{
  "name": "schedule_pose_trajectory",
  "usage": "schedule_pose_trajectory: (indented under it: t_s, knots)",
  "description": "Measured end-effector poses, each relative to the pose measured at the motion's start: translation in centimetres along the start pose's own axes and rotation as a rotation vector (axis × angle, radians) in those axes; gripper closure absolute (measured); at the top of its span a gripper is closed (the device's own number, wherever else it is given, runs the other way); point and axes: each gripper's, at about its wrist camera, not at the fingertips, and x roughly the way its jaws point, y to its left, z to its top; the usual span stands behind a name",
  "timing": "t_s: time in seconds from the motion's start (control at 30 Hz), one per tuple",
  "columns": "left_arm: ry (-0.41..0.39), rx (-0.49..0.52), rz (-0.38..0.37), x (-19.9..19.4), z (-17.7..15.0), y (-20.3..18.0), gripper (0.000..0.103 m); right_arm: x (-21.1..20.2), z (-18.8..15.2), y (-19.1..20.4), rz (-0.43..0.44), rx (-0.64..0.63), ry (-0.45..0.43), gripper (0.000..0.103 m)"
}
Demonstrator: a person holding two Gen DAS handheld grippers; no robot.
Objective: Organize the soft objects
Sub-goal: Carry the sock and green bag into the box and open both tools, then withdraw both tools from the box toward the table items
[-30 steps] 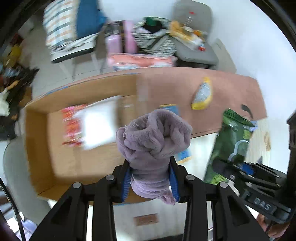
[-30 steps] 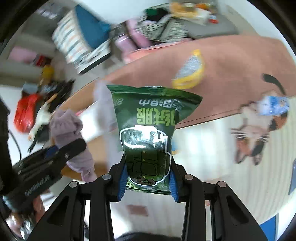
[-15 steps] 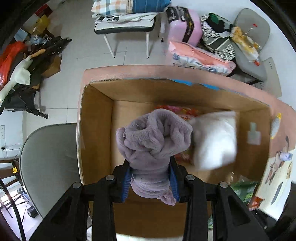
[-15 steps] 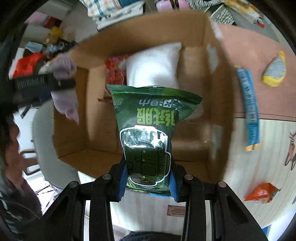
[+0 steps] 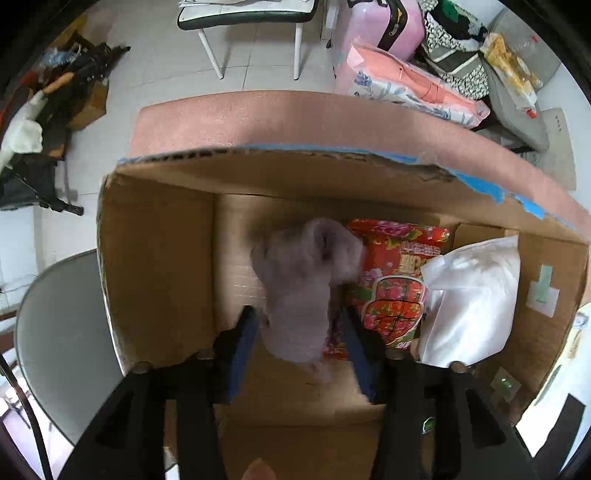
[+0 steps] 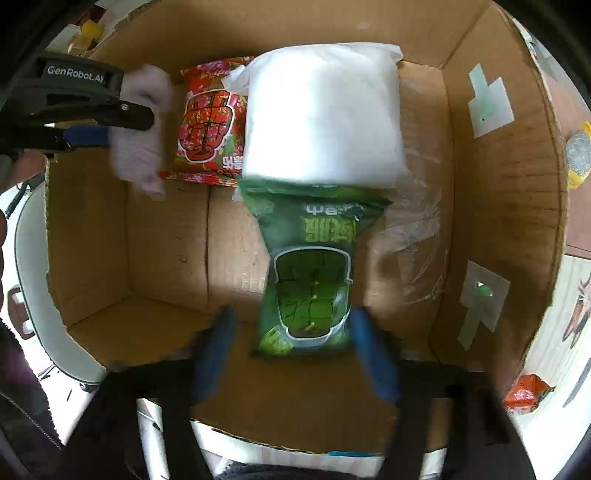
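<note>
A large open cardboard box (image 5: 155, 258) (image 6: 498, 184) lies below both grippers. My left gripper (image 5: 299, 325) is open over the box, and the purple fuzzy cloth (image 5: 303, 284) (image 6: 140, 129) is blurred between its spread jaws, dropping free. My right gripper (image 6: 291, 332) is open too, with the green snack bag (image 6: 314, 273) loose between its spread jaws above the box floor. Inside lie a red flowered packet (image 5: 391, 280) (image 6: 207, 129) and a white plastic-wrapped bundle (image 5: 469, 291) (image 6: 325, 110).
The box sits on a reddish-brown table (image 5: 295, 118). A grey chair (image 5: 55, 332) stands left of it. An orange packet (image 6: 524, 391) and a yellow-grey item (image 6: 578, 155) lie on the table outside the box. Bags, a pink suitcase (image 5: 384, 26) and clutter fill the floor behind.
Both grippers have moved down over the box and opened. The purple cloth and the green bag have been let go and are falling into the box.
</note>
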Motion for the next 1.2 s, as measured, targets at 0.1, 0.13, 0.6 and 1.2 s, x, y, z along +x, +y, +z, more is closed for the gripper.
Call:
schedule_pose_trajectory:
  t_s: [0.1, 0.13, 0.6, 1.2]
  knots:
    - [-0.032, 0.000, -0.005, -0.7, -0.2, 0.1, 0.025, -0.1, 0.0, 0.3, -0.004, 0.005, -0.003, 0.017]
    - [-0.041, 0.000, -0.009, -1.0, -0.3, 0.2, 0.023, -0.3, -0.2, 0.2, -0.008, 0.009, -0.005, 0.017]
    - [-0.139, 0.013, 0.002, -4.1, -5.8, 1.0, 0.002, -4.3, -1.3, -0.7, -0.091, 0.028, -0.112, 0.000]
    - [-0.380, 0.022, -0.001, -10.7, -19.0, -1.0, 0.000, -11.4, -11.2, -2.3, -0.131, -0.030, -0.349, 0.000]
